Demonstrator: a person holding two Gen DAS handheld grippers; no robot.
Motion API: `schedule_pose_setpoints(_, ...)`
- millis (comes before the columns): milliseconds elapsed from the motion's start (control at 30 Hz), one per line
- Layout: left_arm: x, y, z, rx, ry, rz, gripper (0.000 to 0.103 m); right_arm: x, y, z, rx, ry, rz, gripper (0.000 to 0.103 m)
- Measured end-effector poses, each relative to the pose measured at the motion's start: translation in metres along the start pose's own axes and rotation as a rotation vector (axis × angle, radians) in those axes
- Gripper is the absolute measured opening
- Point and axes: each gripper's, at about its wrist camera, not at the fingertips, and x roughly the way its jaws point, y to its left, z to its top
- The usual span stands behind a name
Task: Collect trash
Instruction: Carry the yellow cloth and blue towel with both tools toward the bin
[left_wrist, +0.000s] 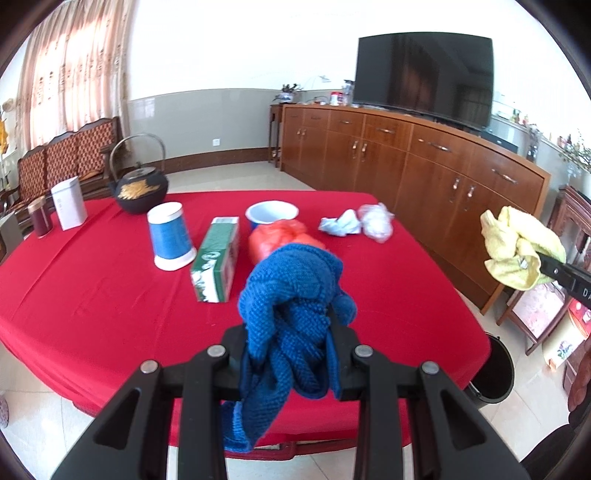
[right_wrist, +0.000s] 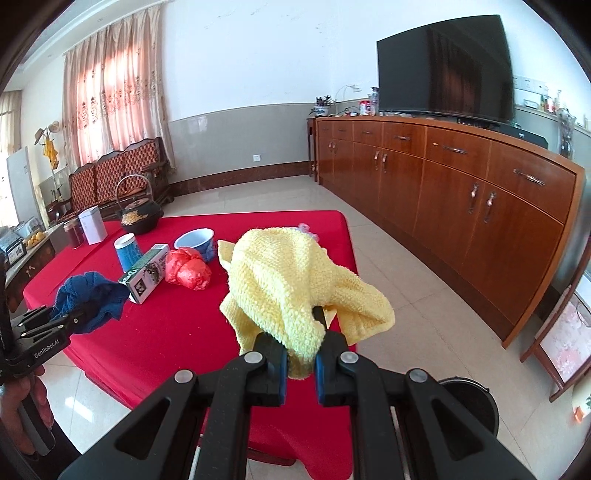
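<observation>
My left gripper (left_wrist: 291, 332) is shut on a bunched blue cloth (left_wrist: 295, 295), held above the near edge of the red table (left_wrist: 110, 295). Off the table's right side my right gripper (right_wrist: 301, 317) is shut on a yellow cloth (right_wrist: 291, 280); that yellow cloth (left_wrist: 517, 247) also shows at the right of the left wrist view. On the table lie a crumpled red plastic bag (left_wrist: 273, 236), a crumpled pale blue-white paper (left_wrist: 340, 223) and a clear crumpled plastic bag (left_wrist: 376, 221). The black bin (left_wrist: 493, 373) stands on the floor by the table's near right corner.
On the table stand an upturned blue cup (left_wrist: 171, 236), a green carton (left_wrist: 216, 258) lying flat, a blue bowl (left_wrist: 271, 216), a black teapot (left_wrist: 140, 190), a white tin (left_wrist: 68, 205) and a dark red tin (left_wrist: 40, 221). A wooden sideboard (left_wrist: 424, 177) with a TV runs along the right.
</observation>
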Motion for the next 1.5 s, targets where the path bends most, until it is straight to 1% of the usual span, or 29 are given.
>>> schedule_pose_setpoints(400, 0.010, -0.062, 0.005, 0.088, 0.004, -0.105, 0.032, -0.030, -0.062, -0.023, 0.072, 0.006, -0.101, 0.011)
schedule_pose_setpoints(700, 0.020, -0.124, 0.002, 0.167, 0.025, -0.197, 0.032, -0.055, -0.123, -0.048, 0.143, 0.026, -0.192, 0.011)
schedule_pose_setpoints(967, 0.029, -0.188, -0.002, 0.238, 0.051, -0.266, 0.032, -0.068, -0.173, -0.073, 0.196, 0.057, -0.241, 0.011)
schedule_pose_setpoints(1233, 0.040, -0.252, -0.016, 0.314, 0.093, -0.341, 0.032, -0.074, -0.217, -0.102, 0.235, 0.104, -0.273, 0.011)
schedule_pose_setpoints(1500, 0.062, -0.312, -0.045, 0.391, 0.162, -0.402, 0.032, -0.068, -0.260, -0.132, 0.264, 0.165, -0.301, 0.011)
